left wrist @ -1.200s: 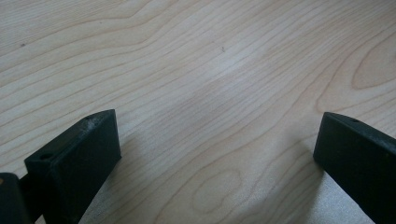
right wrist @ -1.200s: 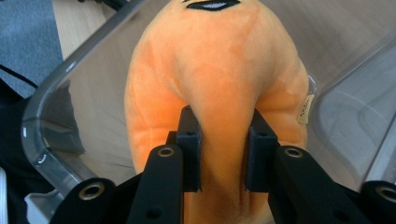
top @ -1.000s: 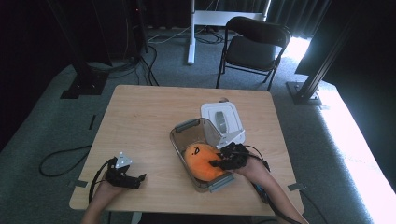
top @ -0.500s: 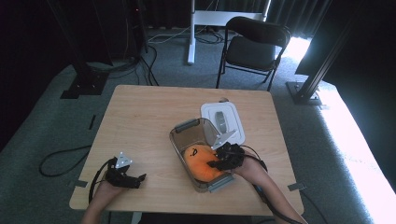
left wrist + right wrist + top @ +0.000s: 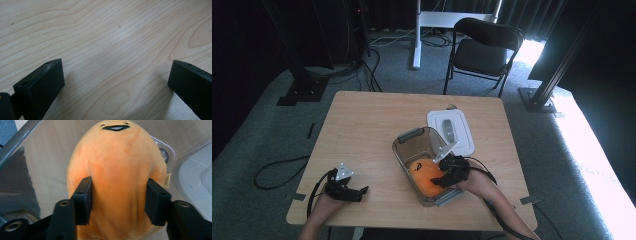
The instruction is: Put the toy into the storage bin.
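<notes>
Orange plush toy (image 5: 117,177): lying inside the clear bin (image 5: 404,145), lower centre of the high view, stitched face toward the far end of the bin in the right gripper view.
Right hand-held gripper (image 5: 119,200): jaws astride the plush, just been opening; pads at both flanks, the fabric still dented between them; seemingly easing off to leave the toy in the bin.
Left hand-held gripper (image 5: 115,82): jaws wide, nothing between them, only bare wood; parked at lower left of the high view (image 5: 346,190), well apart from the bin, probably waiting.
Counter (image 5: 362,120): light wood, carrying the bin and the lid.
White lid (image 5: 451,131): flat on the counter just beside the bin, toward upper right, off so the opening stays free.
Obstacles: bin walls close around the plush on both sides, leaving little room for the jaws; the lid close to the right arm's way out.
Surroundings: black folding chair (image 5: 484,50) beyond the counter at upper centre, cables on the grey floor (image 5: 257,125); none in the way.
</notes>
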Motion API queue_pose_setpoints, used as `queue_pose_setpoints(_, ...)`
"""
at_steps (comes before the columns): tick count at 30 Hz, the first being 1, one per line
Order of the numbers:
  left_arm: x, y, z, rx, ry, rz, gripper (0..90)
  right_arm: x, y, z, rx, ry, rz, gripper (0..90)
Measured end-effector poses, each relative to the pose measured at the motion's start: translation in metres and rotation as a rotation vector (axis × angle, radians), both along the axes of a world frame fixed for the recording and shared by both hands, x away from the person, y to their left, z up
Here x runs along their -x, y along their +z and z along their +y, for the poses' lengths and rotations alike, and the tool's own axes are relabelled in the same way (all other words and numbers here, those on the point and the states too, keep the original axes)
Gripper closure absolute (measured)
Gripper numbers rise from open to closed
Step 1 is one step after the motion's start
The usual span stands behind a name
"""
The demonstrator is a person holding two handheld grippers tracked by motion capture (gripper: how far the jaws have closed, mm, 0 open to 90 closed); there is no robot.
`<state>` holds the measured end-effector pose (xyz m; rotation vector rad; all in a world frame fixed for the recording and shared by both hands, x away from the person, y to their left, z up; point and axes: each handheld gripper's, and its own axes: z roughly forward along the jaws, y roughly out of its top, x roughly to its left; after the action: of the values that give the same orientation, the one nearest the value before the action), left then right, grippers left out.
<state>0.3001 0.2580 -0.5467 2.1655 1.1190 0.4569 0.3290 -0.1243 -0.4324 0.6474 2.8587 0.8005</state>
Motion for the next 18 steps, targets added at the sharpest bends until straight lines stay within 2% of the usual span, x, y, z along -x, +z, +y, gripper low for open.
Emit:
queue_pose_setpoints(7,0.000,0.000,0.000,0.000,0.000,0.000,1.0,0.000,0.000,-0.001,-0.018,-0.038,-0.003,31.5)
queue_pose_setpoints(10,0.000,0.000,0.000,-0.001,-0.001,-0.001,1.0,0.000,0.001,-0.002,-0.031,-0.046,0.001,30.0)
queue_pose_setpoints(11,0.000,0.000,0.000,-0.001,-0.001,-0.001,0.9,0.000,0.003,-0.005,-0.063,-0.056,0.002,28.3)
queue_pose_setpoints(15,0.000,0.000,0.000,-0.002,-0.001,-0.001,1.0,0.000,0.010,-0.012,-0.131,-0.070,0.008,28.2)
queue_pose_setpoints(18,0.000,0.000,0.000,-0.001,-0.001,-0.001,1.0,-0.001,0.013,-0.016,-0.150,-0.072,0.014,27.1)
